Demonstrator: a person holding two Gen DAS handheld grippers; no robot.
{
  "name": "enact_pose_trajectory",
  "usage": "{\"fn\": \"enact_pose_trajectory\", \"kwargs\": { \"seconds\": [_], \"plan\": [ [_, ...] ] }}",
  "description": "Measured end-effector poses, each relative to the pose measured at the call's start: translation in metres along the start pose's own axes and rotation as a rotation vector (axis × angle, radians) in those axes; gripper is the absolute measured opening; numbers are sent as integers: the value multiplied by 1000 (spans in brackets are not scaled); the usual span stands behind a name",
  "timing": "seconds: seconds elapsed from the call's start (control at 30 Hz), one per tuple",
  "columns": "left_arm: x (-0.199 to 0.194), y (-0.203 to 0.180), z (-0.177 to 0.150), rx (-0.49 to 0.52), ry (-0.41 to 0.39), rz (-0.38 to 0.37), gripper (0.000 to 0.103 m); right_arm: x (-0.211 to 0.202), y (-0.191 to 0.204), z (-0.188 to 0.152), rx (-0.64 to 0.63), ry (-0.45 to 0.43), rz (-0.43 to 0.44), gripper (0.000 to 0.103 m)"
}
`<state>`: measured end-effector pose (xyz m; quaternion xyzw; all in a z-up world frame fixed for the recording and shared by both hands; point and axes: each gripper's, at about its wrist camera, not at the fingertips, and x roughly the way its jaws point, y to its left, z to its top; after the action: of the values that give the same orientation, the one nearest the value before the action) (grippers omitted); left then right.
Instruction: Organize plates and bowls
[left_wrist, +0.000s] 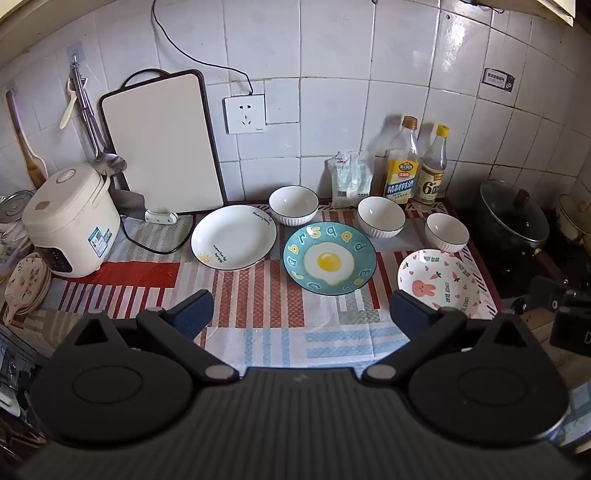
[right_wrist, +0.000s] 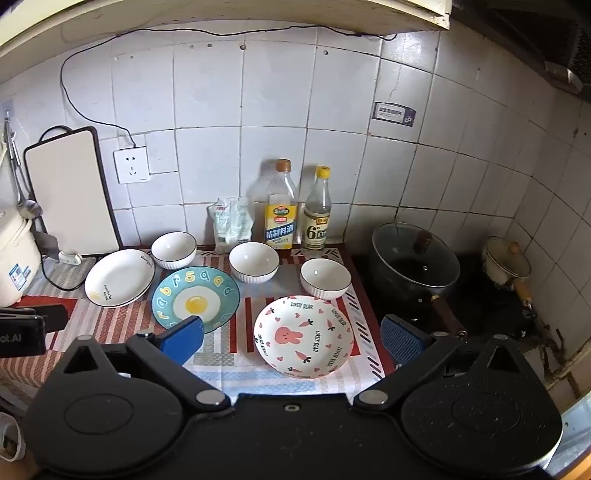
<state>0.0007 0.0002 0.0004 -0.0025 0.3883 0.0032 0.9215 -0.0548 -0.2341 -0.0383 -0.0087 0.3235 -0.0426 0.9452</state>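
Three plates lie on the striped cloth: a white plate (left_wrist: 233, 237) (right_wrist: 119, 277) at left, a teal fried-egg plate (left_wrist: 329, 257) (right_wrist: 195, 297) in the middle, and a pink rabbit plate (left_wrist: 439, 282) (right_wrist: 303, 336) at right. Behind them stand three white ribbed bowls: left bowl (left_wrist: 293, 205) (right_wrist: 173, 250), middle bowl (left_wrist: 381, 216) (right_wrist: 253, 262), right bowl (left_wrist: 447, 232) (right_wrist: 325, 278). My left gripper (left_wrist: 301, 312) hovers open above the cloth in front of the egg plate. My right gripper (right_wrist: 291, 341) hovers open, its fingers either side of the rabbit plate, apart from it.
A rice cooker (left_wrist: 70, 221) and a leaning cutting board (left_wrist: 162, 144) stand at left. Two bottles (right_wrist: 281, 205) and a bag (right_wrist: 231, 225) line the tiled wall. A lidded black pot (right_wrist: 415, 260) and a small cream pot (right_wrist: 508, 262) sit on the stove at right.
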Motion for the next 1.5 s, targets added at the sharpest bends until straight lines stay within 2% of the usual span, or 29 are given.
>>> {"fn": "enact_pose_trajectory", "kwargs": {
  "seconds": [0.1,0.13,0.27,0.4,0.47,0.73,1.5],
  "plan": [
    [2,1,4,-15,7,0,103,1,-3,0,6,6,3,103],
    [0,-8,3,7,-8,32,103,2,-4,-1,9,8,3,103],
    [3,6,6,-34,11,3,103,4,3,-4,11,17,-1,103],
    [8,2,1,-40,28,17,103,14,16,2,6,39,7,103],
    [10,3,-1,-43,33,17,103,8,13,-1,-28,27,44,103],
    [15,10,0,-55,50,18,103,11,24,0,-61,29,54,103],
    [22,14,4,-30,62,8,103,19,24,1,-40,24,41,103]
  ]
}}
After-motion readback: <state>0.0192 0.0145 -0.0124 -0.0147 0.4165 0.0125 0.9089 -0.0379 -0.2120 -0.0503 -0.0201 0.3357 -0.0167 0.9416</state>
